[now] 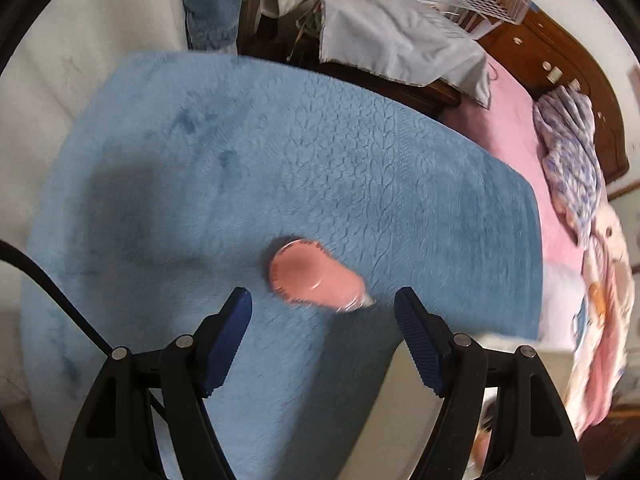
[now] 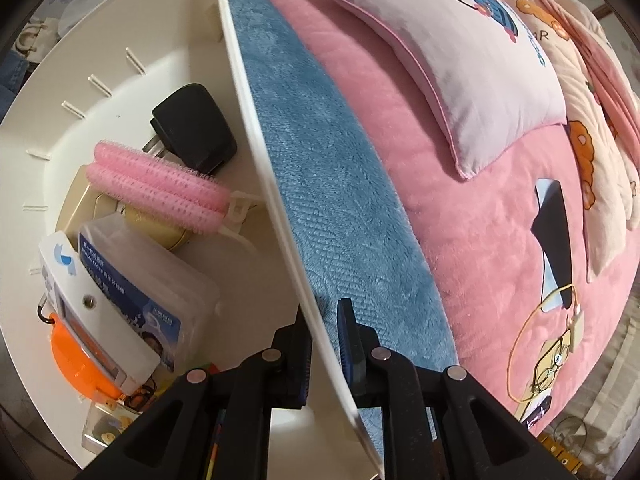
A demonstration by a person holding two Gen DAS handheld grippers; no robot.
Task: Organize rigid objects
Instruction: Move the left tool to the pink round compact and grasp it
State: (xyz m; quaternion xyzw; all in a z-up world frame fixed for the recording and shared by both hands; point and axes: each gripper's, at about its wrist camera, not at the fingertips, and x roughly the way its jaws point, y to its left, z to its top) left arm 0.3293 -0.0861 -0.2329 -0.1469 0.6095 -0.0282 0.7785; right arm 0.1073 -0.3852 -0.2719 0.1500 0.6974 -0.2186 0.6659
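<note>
The sorting is appearing well advanced, with one loose item in view outside the container. The right gripper point(image 2: 324, 344) is clamping the thin rim of the white bin point(image 2: 256, 168), one finger inside the wall and one outside, pointing down onto it. Inside the bin, to the inner side of that gripper, several items are already lying: a pink hair roller clip point(image 2: 160, 184), a black plug adapter point(image 2: 194, 132) beyond it and touching it, a clear plastic box with a blue label point(image 2: 136, 280) nearer the gripper, a white device point(image 2: 92, 320) leaning against that box, and an orange object point(image 2: 76, 364) beneath it. Smaller things at the bottom edge are too obscured to identify. The left gripper point(image 1: 324, 304) is hanging released, jaws standing wide with nothing between them, above the blue fleece blanket point(image 1: 200, 160). Just ahead of its fingertips, slightly toward the right-hand finger, a pink roller-like object point(image 1: 312, 276) is lying on the blanket, blurred; it is not touching either finger. A corner of the bin is showing beside the right-hand finger. In my judgement, this pink object is the remaining piece to be collected; no other loose rigid items are showing on the blanket, though the far bed area is cluttered.
</note>
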